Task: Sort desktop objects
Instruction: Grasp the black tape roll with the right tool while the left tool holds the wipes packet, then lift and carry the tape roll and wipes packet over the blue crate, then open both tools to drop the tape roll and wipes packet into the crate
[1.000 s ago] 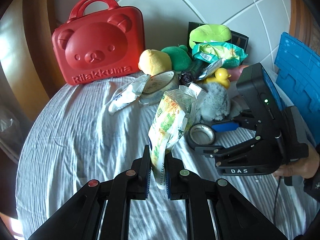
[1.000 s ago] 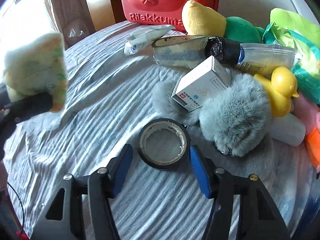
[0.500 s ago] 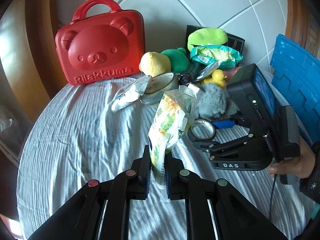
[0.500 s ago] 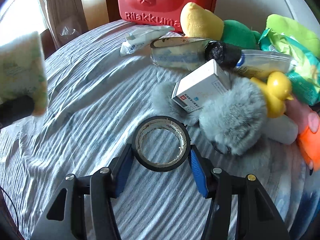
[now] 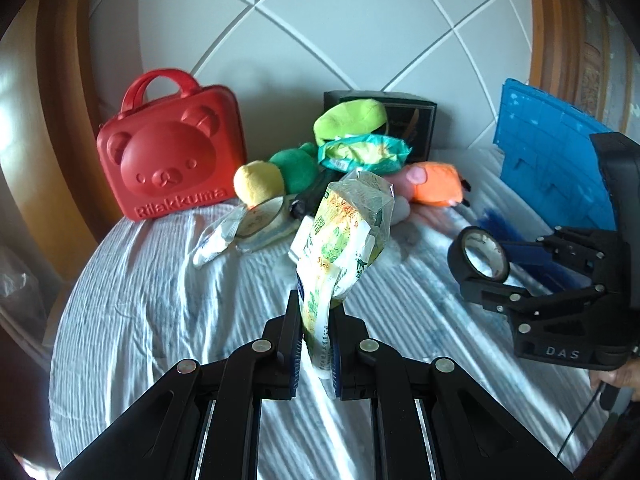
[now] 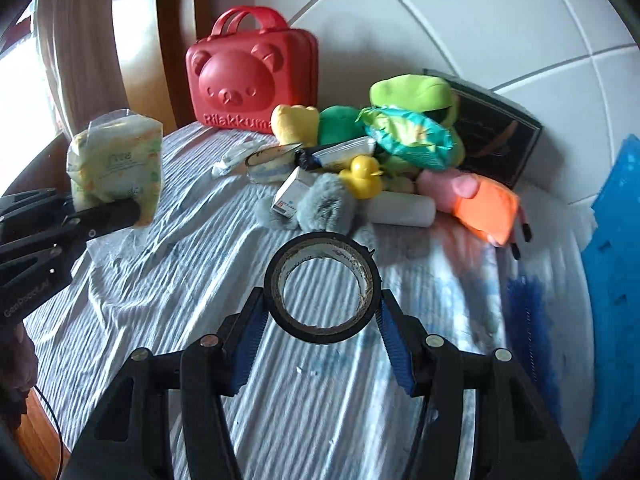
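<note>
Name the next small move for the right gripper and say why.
Probably carry the black tape roll toward the blue crate. The right gripper is shut on the roll, which hangs above the cloth, and the crate stands close on its right.

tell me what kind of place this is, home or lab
Probably a home: a round table under a striped cloth, toys like a yellow rubber duck and red bear case, wooden trim and tiled wall behind.

Daylight enters from the left; fisheye distortion curves the edges; motion blur smears the right side.
</note>
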Motion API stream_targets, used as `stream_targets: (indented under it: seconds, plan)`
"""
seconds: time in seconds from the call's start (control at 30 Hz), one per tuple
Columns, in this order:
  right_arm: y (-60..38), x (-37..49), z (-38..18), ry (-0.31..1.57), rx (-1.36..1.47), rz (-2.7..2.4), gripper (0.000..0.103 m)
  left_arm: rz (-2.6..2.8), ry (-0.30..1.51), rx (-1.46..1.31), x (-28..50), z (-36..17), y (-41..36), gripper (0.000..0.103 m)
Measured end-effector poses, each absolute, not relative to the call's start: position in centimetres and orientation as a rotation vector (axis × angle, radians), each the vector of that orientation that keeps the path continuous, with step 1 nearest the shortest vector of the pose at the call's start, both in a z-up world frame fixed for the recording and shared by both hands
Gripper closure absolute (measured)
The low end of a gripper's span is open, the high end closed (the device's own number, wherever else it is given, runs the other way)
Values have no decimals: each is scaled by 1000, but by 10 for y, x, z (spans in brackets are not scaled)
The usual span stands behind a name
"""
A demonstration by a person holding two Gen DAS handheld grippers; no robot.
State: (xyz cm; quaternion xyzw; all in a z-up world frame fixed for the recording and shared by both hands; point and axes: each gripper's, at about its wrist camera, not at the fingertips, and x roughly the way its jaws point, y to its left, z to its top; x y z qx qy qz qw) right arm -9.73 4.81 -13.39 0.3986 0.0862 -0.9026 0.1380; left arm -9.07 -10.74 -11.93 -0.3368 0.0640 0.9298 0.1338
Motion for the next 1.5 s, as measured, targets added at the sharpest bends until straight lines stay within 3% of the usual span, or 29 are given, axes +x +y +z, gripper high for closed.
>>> stream_targets:
  seconds: [0.53, 0.93, 1.3, 1.33, 1.4, 1.43, 1.47, 1.5]
  plan:
    - [211, 28, 14, 3, 895, -3108, 48, 2546, 252, -629, -38, 19, 74, 91]
    - [403, 105, 113, 7, 612, -3322, 48, 2409, 304, -470, 9, 93, 294, 91]
    - [604, 45, 128, -46, 873, -3343, 48, 2375, 362, -529, -10, 116, 470, 91]
    - [613, 38, 128, -38, 895, -3357, 48, 2382, 358, -521, -11, 121, 476, 89]
    - [631, 24, 125, -15, 974, -3367, 48, 2398, 350, -504, -15, 129, 487, 65]
    - [640, 14, 123, -16, 1050, -3362, 48, 2405, 346, -496, -17, 133, 492, 29]
    - [648, 8, 121, -18, 1094, -3376, 45, 2413, 342, -487, -19, 137, 498, 14]
    - [656, 4, 122, -20, 1105, -3401, 38, 2420, 338, -478, -21, 141, 503, 12]
